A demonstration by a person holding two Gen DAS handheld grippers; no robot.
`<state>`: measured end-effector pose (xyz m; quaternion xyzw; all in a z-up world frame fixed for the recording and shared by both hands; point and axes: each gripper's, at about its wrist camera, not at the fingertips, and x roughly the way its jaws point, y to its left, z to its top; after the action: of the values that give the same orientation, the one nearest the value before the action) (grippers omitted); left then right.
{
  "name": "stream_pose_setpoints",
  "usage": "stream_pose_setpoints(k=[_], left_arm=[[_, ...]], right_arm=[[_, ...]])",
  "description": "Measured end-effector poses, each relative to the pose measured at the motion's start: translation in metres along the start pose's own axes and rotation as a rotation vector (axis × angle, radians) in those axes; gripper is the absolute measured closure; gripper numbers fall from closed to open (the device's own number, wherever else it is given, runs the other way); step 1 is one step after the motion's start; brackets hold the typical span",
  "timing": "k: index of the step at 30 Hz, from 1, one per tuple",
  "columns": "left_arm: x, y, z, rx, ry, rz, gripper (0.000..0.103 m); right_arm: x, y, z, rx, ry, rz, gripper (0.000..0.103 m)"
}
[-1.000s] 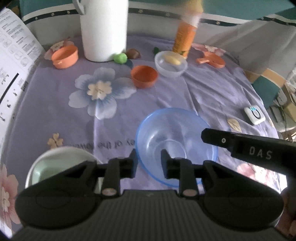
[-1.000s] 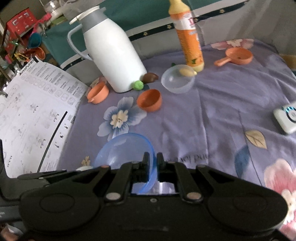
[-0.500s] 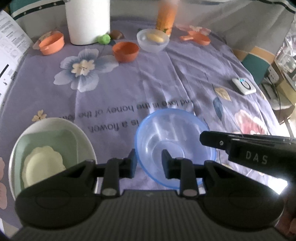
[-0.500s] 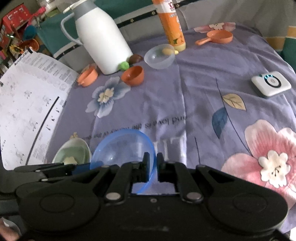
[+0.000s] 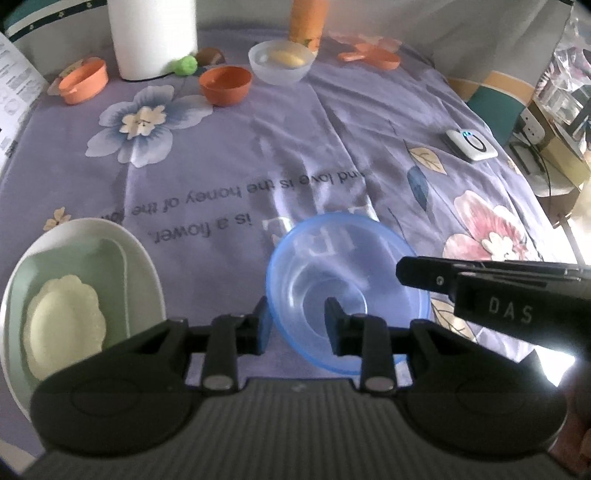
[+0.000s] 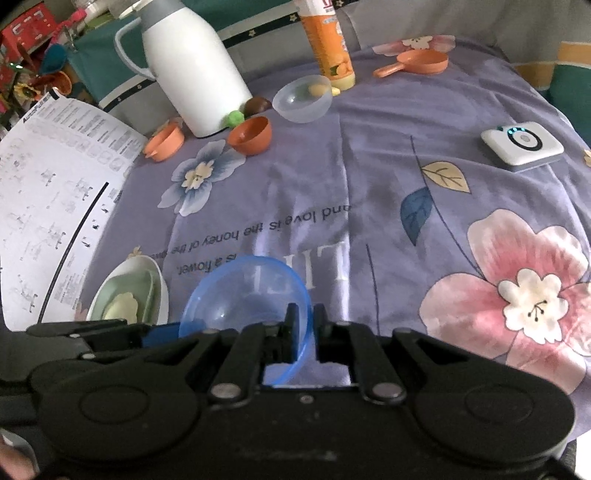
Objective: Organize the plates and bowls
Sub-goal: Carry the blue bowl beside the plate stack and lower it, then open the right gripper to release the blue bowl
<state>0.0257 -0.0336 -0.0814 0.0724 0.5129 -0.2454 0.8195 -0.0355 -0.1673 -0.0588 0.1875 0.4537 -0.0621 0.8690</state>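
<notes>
Floral bedsheet point(image 5: 332, 122): my right tool point(image 6: 303, 325) pinches blue bowl point(image 5: 347, 291) rim, left tool point(image 5: 295, 321) loosening astride it; orange bowls point(image 5: 225, 85) unsorted.

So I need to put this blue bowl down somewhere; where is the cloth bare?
Widest bare patch: mid-cloth, between the blue bowl, the orange bowl and the white device. Crowded: the far edge around the white jug, and the near left, where the white dish sits.

Orange bottle point(image 5: 308, 18) and white jug point(image 5: 153, 37) cut off above
</notes>
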Motion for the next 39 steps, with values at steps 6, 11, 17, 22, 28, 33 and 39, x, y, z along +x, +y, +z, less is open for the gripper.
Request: stream_pose_setpoints(k=[6, 11, 17, 22, 28, 33, 39], left_arm=[[0.008, -0.003, -0.003, 0.001, 0.014, -0.003, 0.072], [0.009, -0.003, -0.002, -0.001, 0.017, -0.007, 0.072], [0.010, -0.002, -0.002, -0.005, 0.018, -0.010, 0.072], [0.006, -0.002, -0.002, -0.002, 0.006, 0.009, 0.050], [-0.017, 0.002, 0.000, -0.007, -0.094, 0.101, 0.000], [-0.037, 0.011, 0.001, -0.036, -0.153, 0.120, 0.000], [-0.056, 0.020, -0.006, -0.057, -0.191, 0.108, 0.000]], right_arm=[[0.003, -0.004, -0.002, 0.010, 0.007, -0.005, 0.094], [0.005, -0.003, -0.002, 0.006, 0.008, -0.007, 0.094], [0.005, -0.003, -0.002, 0.011, 0.012, -0.005, 0.094], [0.006, -0.004, -0.002, 0.020, 0.015, -0.009, 0.090], [-0.008, -0.010, -0.002, 0.044, -0.054, -0.020, 0.011], [-0.019, -0.013, 0.001, 0.058, -0.098, -0.034, 0.000], [-0.027, -0.021, 0.001, 0.065, -0.108, -0.042, 0.000]])
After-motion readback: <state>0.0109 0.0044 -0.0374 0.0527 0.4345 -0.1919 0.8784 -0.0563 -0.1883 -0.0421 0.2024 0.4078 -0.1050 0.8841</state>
